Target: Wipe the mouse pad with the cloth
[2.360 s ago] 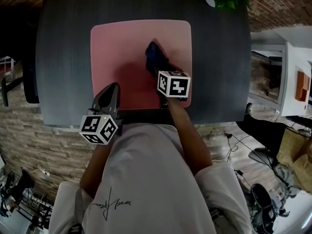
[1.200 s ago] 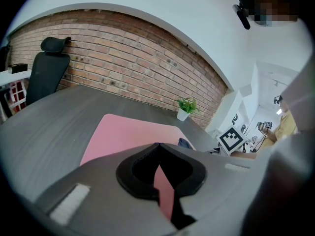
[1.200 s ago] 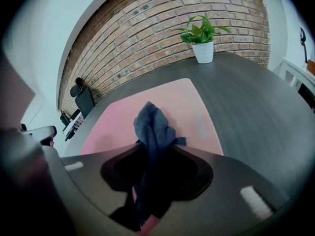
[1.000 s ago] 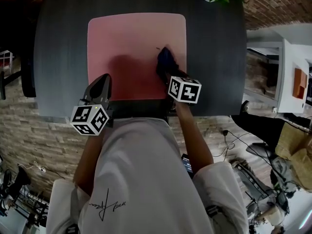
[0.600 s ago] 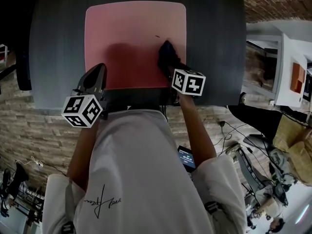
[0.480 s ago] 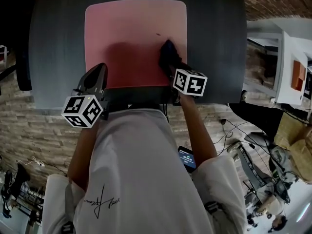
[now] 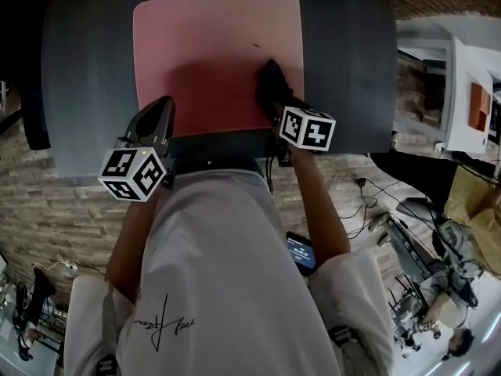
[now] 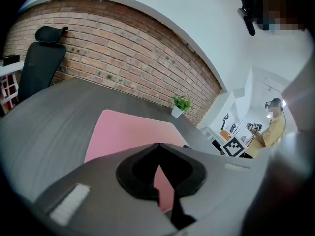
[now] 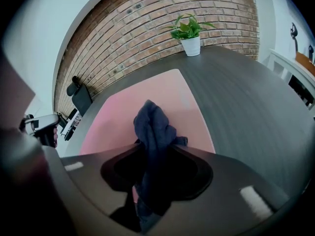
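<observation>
Right hand-held gripper [image 7: 275, 106] pinched cloth [image 7: 268, 81] at mouse pad's [image 7: 203, 45] near-right corner; flat-pressed, overlapping strokes leftward seemed best. Left hand-held gripper [image 7: 159, 114] pressed together, empty.

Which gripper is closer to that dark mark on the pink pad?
Right. The right gripper, holding the cloth, is just short of the mark; the left gripper sits far left.

so apart from the main stuff there's a dark grey desk [image 7: 344, 53] with a little potted plant [image 9: 189, 33] near its far right corner, a black office chair [image 8: 39, 58] off its left edge, a brick wall [image 8: 123, 48] behind and a white shelf unit [image 7: 462, 69] past its right edge.
</observation>
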Demonstrator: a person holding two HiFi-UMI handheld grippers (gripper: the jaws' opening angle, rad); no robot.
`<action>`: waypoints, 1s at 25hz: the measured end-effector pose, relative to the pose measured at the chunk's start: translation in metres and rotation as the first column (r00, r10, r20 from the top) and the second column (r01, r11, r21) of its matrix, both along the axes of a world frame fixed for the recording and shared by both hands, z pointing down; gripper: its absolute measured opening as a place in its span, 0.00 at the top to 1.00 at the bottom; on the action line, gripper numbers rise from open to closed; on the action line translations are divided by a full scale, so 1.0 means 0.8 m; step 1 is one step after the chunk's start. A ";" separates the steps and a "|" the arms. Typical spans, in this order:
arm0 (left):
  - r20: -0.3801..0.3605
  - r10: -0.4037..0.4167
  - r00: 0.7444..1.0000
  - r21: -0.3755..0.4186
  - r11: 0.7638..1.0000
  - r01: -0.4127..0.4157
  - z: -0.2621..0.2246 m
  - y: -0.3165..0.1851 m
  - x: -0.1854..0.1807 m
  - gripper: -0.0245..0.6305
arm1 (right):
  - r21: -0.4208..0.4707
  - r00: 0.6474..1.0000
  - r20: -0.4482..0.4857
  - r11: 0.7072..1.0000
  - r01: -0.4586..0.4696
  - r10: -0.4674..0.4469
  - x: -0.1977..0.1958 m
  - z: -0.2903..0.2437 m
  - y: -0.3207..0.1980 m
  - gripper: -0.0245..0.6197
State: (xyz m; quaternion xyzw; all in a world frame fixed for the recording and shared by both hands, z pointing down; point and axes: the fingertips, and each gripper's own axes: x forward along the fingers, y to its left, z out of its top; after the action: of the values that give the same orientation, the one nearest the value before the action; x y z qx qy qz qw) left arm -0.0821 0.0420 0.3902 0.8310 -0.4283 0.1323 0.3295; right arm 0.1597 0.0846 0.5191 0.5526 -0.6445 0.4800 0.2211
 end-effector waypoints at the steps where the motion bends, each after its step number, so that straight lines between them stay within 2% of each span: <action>1: -0.003 0.007 1.000 -0.002 1.000 -0.007 0.000 -0.001 0.000 0.94 | 0.000 1.000 0.000 1.000 -0.005 0.005 -0.001 0.000 0.000 0.73; 13: -0.030 0.085 0.996 -0.004 0.996 -0.085 -0.004 0.002 -0.008 0.94 | 0.001 0.997 0.072 0.999 -0.034 0.034 -0.039 -0.004 0.016 0.73; 21: -0.046 0.138 0.989 -0.011 0.990 -0.139 0.001 0.015 -0.003 0.94 | 0.015 1.000 0.003 1.000 0.004 -0.004 -0.056 0.002 0.028 0.73; 25: -0.050 0.144 0.988 -0.008 0.989 -0.145 0.003 0.021 -0.007 0.94 | 0.015 1.000 0.004 1.000 -0.019 0.019 -0.060 0.004 0.030 0.73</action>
State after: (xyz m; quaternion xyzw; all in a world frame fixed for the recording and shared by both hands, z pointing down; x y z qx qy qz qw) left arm -0.0877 0.0591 0.3927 0.8608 -0.3579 0.1378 0.3344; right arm 0.1120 0.1087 0.5225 0.5593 -0.6432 0.4784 0.2113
